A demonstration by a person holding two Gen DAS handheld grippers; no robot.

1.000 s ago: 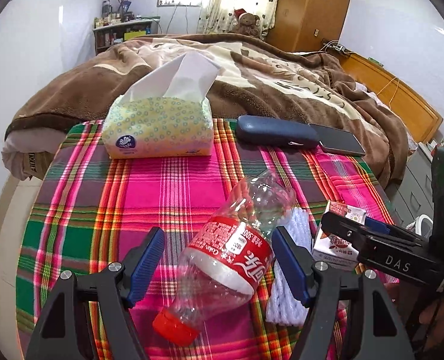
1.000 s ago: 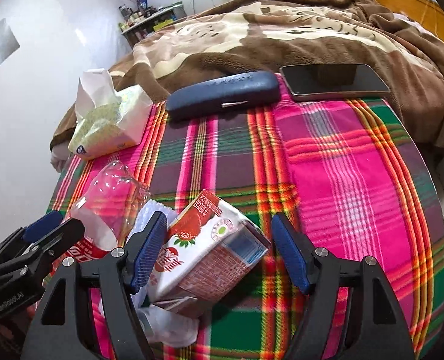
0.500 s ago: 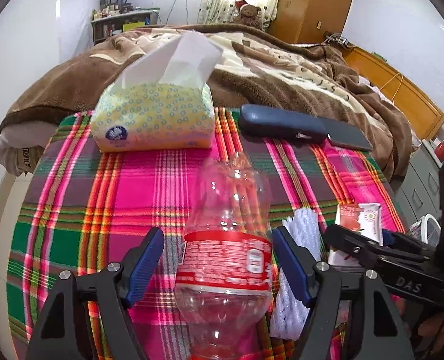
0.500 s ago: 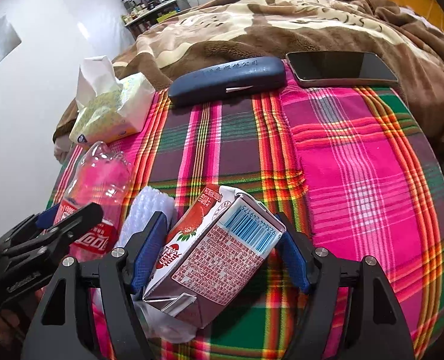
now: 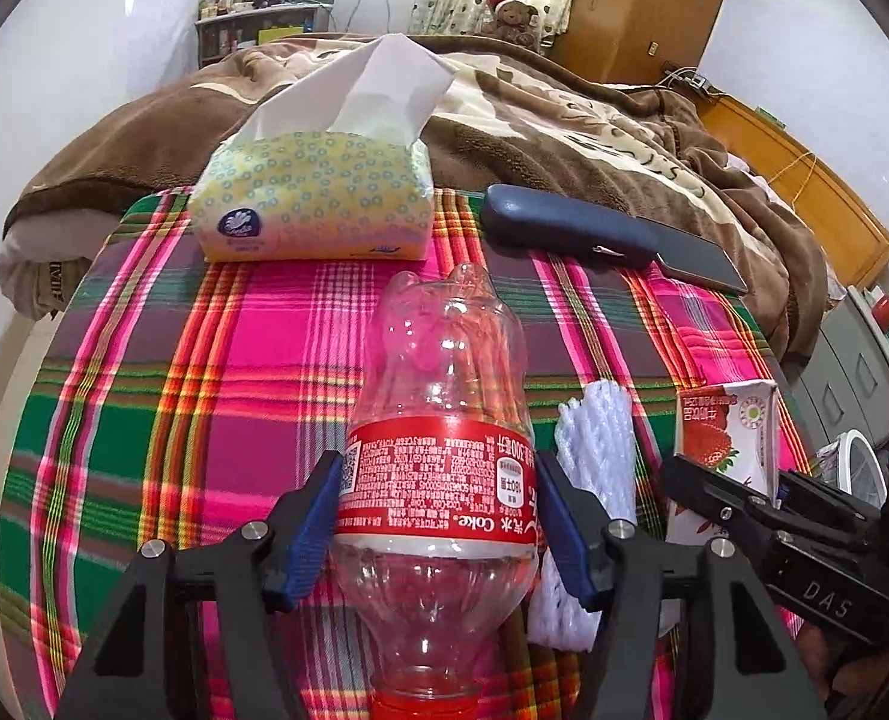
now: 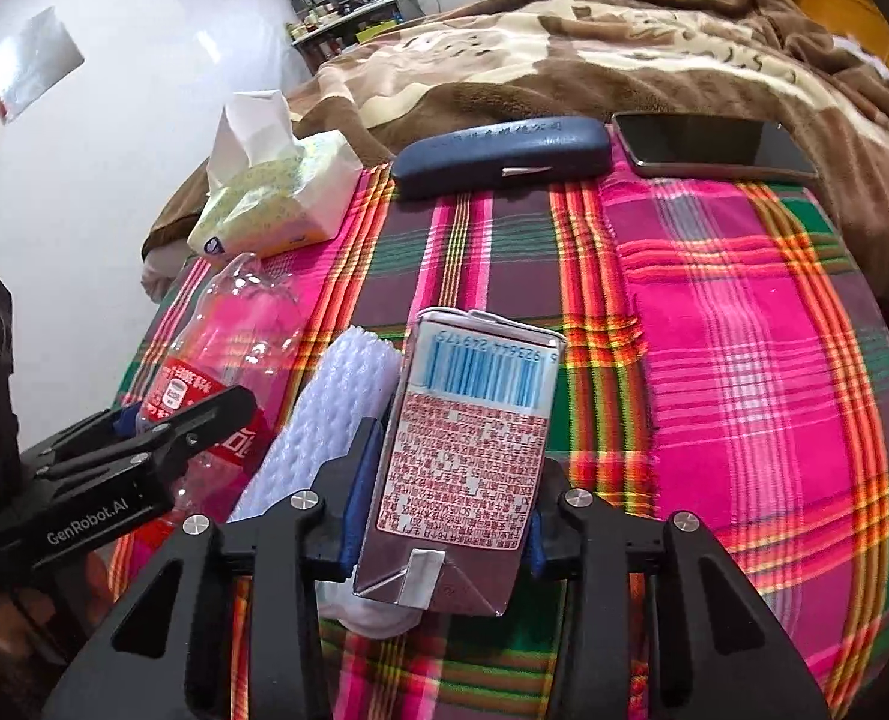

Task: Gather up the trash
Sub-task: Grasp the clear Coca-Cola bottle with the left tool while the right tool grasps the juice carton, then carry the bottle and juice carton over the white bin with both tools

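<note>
2 grabs going: left gripper (image 5: 435,516) fingers pinch the Coke bottle (image 5: 438,420), right gripper (image 6: 444,510) fingers squeeze the milk carton (image 6: 468,450) (foam net (image 6: 330,414) between them), probably bin-bound.

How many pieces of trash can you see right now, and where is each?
3. The Coke bottle is clamped in the left gripper, the strawberry milk carton in the right gripper, and the white foam net lies on the cloth between them. More may be hidden.

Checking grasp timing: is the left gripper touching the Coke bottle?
Touching. The left wrist view shows the left gripper with both blue pads pressed against the Coke bottle at its red label.
</note>
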